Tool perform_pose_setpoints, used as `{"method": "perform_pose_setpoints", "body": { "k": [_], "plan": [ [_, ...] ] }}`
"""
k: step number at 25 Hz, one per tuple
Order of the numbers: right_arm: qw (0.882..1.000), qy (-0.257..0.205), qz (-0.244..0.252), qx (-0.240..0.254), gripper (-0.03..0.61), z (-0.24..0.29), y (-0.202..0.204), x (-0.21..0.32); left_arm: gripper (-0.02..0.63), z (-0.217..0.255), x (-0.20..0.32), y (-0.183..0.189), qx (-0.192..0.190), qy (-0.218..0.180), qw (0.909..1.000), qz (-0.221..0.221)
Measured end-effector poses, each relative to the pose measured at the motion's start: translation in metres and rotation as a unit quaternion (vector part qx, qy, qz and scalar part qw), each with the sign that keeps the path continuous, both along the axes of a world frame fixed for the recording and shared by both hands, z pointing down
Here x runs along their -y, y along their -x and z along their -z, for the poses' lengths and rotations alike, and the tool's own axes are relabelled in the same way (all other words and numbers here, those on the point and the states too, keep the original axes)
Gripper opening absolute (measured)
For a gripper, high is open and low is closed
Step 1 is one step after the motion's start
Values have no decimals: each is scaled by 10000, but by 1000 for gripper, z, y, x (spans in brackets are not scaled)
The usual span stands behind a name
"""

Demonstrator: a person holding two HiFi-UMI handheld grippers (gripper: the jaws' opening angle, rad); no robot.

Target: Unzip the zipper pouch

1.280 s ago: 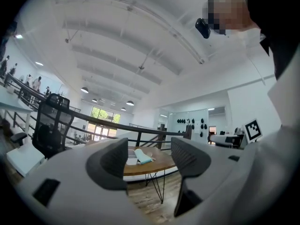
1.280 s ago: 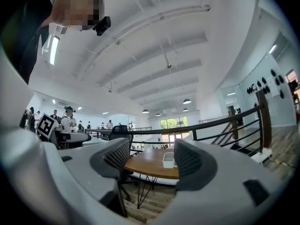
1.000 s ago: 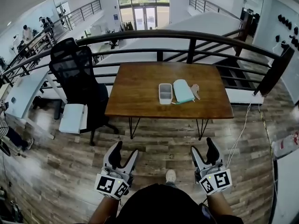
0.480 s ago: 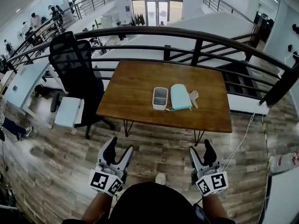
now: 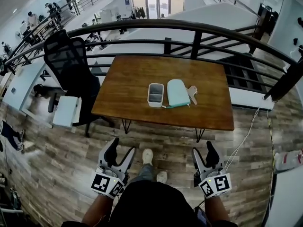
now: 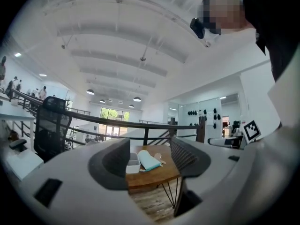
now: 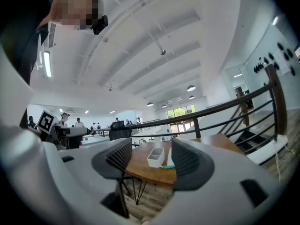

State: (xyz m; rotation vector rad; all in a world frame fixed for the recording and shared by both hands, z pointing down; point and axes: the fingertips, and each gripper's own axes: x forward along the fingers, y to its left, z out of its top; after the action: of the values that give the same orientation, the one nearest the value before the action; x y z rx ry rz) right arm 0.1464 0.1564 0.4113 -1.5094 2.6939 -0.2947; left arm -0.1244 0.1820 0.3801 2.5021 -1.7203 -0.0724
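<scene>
A mint-green zipper pouch (image 5: 177,92) lies flat on the wooden table (image 5: 132,100), next to a small white box (image 5: 155,94). The pouch (image 6: 150,161) and box show far off between the jaws in the left gripper view; in the right gripper view only an edge of the pouch (image 7: 169,165) shows beside the box (image 7: 156,157). My left gripper (image 5: 119,154) hangs low over the floor, well short of the table, open and empty. My right gripper (image 5: 204,153) is likewise short of the table, its jaws closing with nothing between them.
A small tan object (image 5: 192,92) lies right of the pouch. A black office chair (image 5: 71,74) stands left of the table. A dark metal railing (image 5: 199,32) runs behind it. Wood-plank floor (image 5: 57,164) separates me from the table; my feet (image 5: 154,167) show below.
The table has come nearer and lower in the head view as I walk toward it. Both grippers stay held low in front of me.
</scene>
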Motion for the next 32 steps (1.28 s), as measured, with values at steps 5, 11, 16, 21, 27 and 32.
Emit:
{"method": "perform_pose_setpoints", "body": {
  "k": [5, 11, 16, 21, 27, 32],
  "plan": [
    [10000, 54, -55, -2, 243, -4, 1, 9, 278, -12, 18, 4, 33, 88, 10000, -26],
    [9995, -58, -99, -289, 216, 5, 4, 33, 278, -14, 69, -17, -69, -2, 9987, -508],
    [9992, 6, -197, -344, 210, 6, 14, 74, 267, -6, 114, -24, -180, -176, 9964, -809],
    [9983, -112, 30, -574, 206, 9, 46, 116, 265, -5, 162, -11, -250, -193, 9961, -830],
    [9962, 41, 272, -829, 196, -7, 71, 176, 265, -15, 218, 7, -197, -81, 9956, -915],
    [9945, 263, 334, -952, 196, -21, 82, 210, 265, -22, 252, 10, -182, -37, 9928, -1180]
  ]
}}
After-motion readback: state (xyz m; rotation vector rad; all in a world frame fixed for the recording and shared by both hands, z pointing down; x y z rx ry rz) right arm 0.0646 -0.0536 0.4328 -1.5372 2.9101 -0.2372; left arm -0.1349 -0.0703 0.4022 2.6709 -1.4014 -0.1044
